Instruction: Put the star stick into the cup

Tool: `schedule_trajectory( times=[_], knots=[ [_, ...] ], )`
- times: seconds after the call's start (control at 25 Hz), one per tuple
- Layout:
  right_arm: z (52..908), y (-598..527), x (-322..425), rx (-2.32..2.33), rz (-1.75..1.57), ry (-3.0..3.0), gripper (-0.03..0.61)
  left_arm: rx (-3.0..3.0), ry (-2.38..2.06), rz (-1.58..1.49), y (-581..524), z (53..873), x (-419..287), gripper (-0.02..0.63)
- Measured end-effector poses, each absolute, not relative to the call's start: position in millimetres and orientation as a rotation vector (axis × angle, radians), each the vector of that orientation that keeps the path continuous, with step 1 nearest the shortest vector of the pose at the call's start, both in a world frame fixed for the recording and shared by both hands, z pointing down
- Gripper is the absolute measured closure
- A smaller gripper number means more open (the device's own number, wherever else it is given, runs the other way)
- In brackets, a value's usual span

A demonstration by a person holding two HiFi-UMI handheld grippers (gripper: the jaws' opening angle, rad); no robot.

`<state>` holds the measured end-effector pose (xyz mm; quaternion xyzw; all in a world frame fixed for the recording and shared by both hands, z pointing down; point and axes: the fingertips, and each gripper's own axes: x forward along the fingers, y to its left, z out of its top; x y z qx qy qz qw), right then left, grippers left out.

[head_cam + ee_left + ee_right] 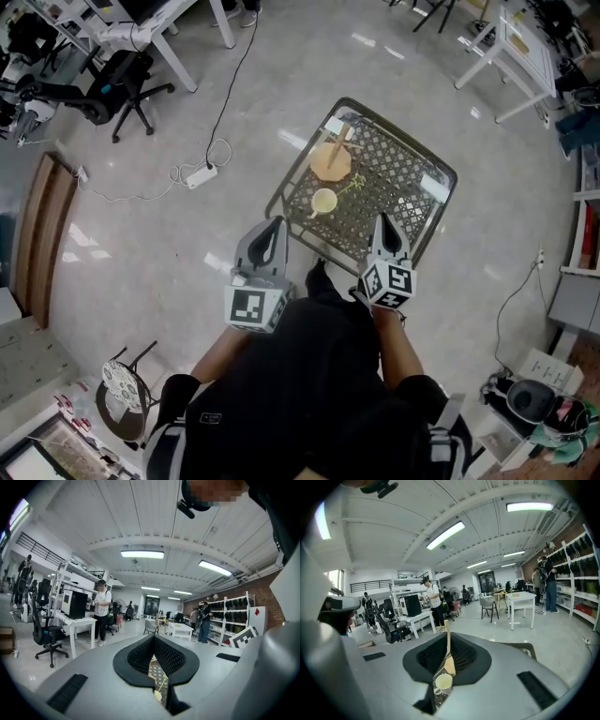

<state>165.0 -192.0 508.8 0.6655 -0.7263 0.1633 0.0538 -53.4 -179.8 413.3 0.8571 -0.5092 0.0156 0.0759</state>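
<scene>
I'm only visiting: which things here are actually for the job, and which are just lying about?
For the job:
cup
star stick, lying beside the cup on the mesh table
left tongs and right tongs, both empty

Just lying about:
wooden piece behind the cup
power strip on the floor
office chair

Both bare forearms (218, 353) reaching forward from the body, left claw (274, 225) and right claw (382, 221) being held side by side and well apart, both pointing ahead, jaws of each meeting at the tips and gripping nothing, marker cubes (251, 307) facing upward.
</scene>
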Motion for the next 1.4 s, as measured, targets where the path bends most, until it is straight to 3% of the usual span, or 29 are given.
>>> schedule_trajectory(
  times=[0.48, 1.4],
  knots=[
    [473.5, -135.2, 144.2, 2.034, 0.491, -2.26, 0.568, 2.581, -1.511, 0.03, -160.6, 407.0, -54.0, 0.598],
    [468.9, -129.7, 134.4, 2.021, 0.485, -2.279, 0.568, 2.579, -1.474, 0.051, -160.4, 413.9, -60.7, 0.598]
  ],
)
